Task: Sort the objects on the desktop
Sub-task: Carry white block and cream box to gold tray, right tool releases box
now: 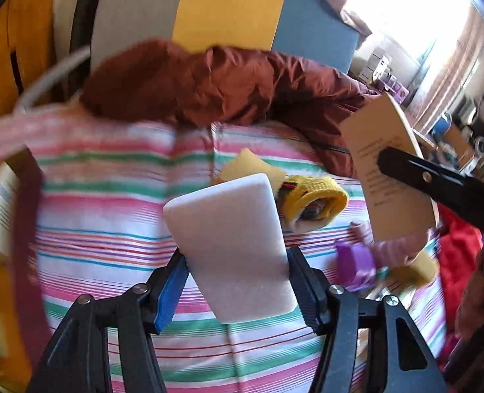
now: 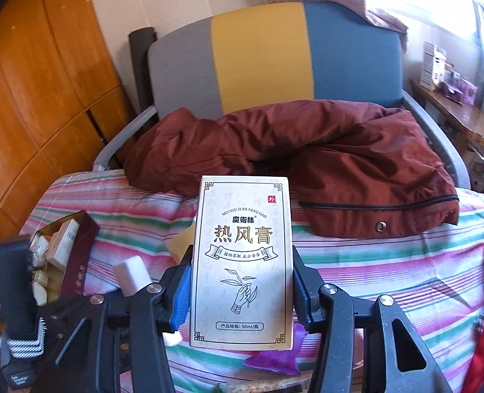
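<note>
While the left gripper [image 1: 238, 281] clamps the white foam block [image 1: 229, 245] and the right gripper [image 2: 238, 288] clasps the cream printed carton [image 2: 242, 262], both should travel level toward the dark red open box [image 2: 78, 252] at the frame's lower left

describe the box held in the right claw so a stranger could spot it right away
On the striped cloth in front of the red-brown jacket, the right claw is shut on a tall cream box held upright. Its front has a gold frame, large dark Chinese characters and a drawing of a hand holding a sprig. The white block to its left is plain.
</note>
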